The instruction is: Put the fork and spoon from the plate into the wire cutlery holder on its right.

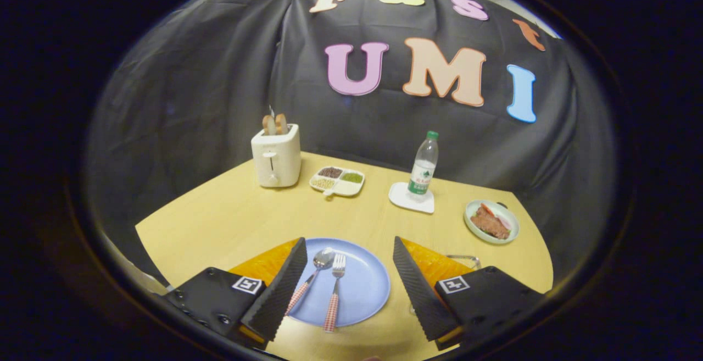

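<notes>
- Fork (334, 294) and spoon (314, 276) lie side by side on the blue plate (367, 284), between the fingers of the gripper (347, 289), which hangs spread wide, holding nothing.
- A good first grasp would centre one handle only, probably the fork's, before the fingers close.
- Wire cutlery holder (466, 261) peeks out behind the right finger.
- Beyond stand a toaster (276, 155) and a bottle (423, 167).

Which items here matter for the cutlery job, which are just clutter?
Job: fork and spoon on the blue plate, between the open gripper fingers; wire cutlery holder, mostly hidden behind a finger.

Clutter: toaster, divided snack dish, water bottle, food bowl.
</notes>
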Demonstrator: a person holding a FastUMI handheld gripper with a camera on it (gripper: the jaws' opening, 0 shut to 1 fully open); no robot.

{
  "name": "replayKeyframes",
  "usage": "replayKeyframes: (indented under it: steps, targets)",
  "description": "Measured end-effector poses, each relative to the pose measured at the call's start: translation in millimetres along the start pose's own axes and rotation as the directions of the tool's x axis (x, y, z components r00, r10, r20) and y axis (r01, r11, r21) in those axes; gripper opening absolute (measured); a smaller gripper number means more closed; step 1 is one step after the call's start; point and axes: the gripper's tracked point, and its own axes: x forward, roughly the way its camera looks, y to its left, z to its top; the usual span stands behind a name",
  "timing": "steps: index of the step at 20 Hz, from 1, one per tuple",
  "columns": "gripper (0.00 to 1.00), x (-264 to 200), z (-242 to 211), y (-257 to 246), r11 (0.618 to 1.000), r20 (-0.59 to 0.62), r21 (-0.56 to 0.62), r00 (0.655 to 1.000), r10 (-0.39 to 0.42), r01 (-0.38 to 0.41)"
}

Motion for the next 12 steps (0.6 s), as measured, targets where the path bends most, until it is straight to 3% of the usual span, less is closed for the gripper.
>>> replayKeyframes:
  steps: [12]
  targets:
    - [1.0, 28.0, -86.0, 7.2, 0.999, -0.223, -0.039, 0.975, 0.02, -0.029]
